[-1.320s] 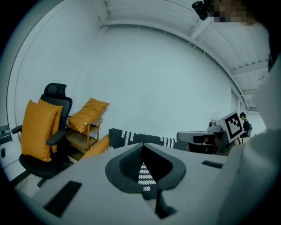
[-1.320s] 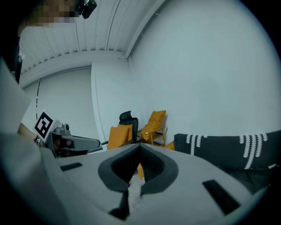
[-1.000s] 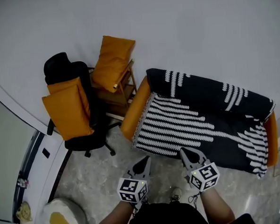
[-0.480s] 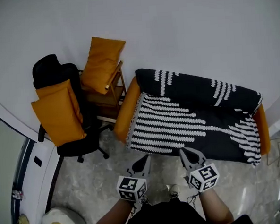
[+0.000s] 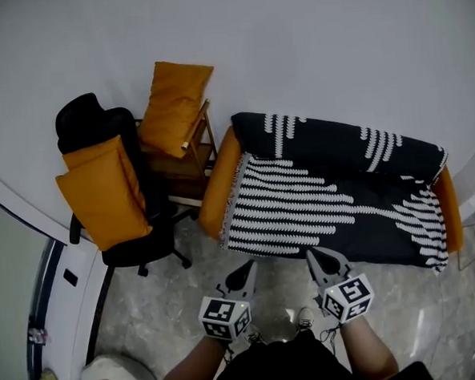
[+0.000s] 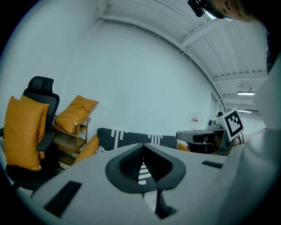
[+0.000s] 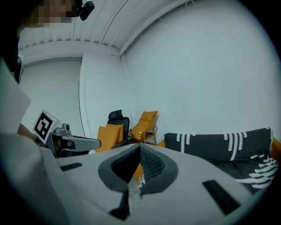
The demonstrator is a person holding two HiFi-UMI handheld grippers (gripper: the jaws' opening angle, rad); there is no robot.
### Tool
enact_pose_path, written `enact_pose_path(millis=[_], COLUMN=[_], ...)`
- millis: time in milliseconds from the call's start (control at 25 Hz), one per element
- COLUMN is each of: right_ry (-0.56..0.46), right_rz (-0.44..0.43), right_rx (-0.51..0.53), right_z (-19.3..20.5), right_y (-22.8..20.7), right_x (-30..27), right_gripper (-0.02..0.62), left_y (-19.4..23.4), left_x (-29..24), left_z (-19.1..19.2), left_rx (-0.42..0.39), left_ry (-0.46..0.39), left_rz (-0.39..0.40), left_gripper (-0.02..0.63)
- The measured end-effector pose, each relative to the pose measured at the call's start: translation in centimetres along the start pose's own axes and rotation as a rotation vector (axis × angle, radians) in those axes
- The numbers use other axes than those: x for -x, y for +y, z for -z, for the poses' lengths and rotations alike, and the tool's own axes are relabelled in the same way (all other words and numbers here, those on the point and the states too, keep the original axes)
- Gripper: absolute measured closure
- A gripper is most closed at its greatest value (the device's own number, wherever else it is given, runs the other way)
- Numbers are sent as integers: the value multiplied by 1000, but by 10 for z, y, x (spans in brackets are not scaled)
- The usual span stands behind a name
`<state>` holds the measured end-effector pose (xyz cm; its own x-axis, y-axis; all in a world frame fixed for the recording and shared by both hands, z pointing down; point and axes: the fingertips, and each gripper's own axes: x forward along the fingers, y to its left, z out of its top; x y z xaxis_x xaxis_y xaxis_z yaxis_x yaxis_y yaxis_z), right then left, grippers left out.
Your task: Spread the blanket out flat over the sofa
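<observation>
Item, blanket [image 5: 334,195]: black with white stripes, lying across the sofa [image 5: 215,196], covering seat and backrest and hanging over the front edge. Only the orange arms are showing at its 9 and 3 o'clock ends, so the spreading is looking essentially done. Item, left gripper [image 5: 247,266] and right gripper [image 5: 312,256]: each with jaws pressed together on nothing, hovering side by side over the floor [image 5: 164,302] at 6 o'clock of the sofa, clear of the cloth, probably because no tugging is being called for. Item, orange cushion [image 5: 101,193]: leaning on the office chair [image 5: 97,121] at 10 o'clock. Item, second cushion [image 5: 176,96]: resting on the wooden stand [image 5: 194,160] at 11 o'clock. Both are seemingly waiting off the sofa, leaving the seat free for the blanket.
</observation>
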<state>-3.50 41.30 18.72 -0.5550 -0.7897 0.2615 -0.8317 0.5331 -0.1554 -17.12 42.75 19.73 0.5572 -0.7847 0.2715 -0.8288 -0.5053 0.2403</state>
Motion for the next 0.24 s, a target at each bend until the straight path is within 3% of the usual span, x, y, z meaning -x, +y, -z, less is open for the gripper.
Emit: enact_pose_path(millis=[240], right_ry=[-3], right_rz=[2], right_rx=[-4], right_z=[5], right_y=[11], right_x=[0], right_gripper=[592], left_y=[5], left_x=[11], left_z=[3], left_rx=[-5], left_ry=[-2], left_rz=[-2], left_gripper=[601])
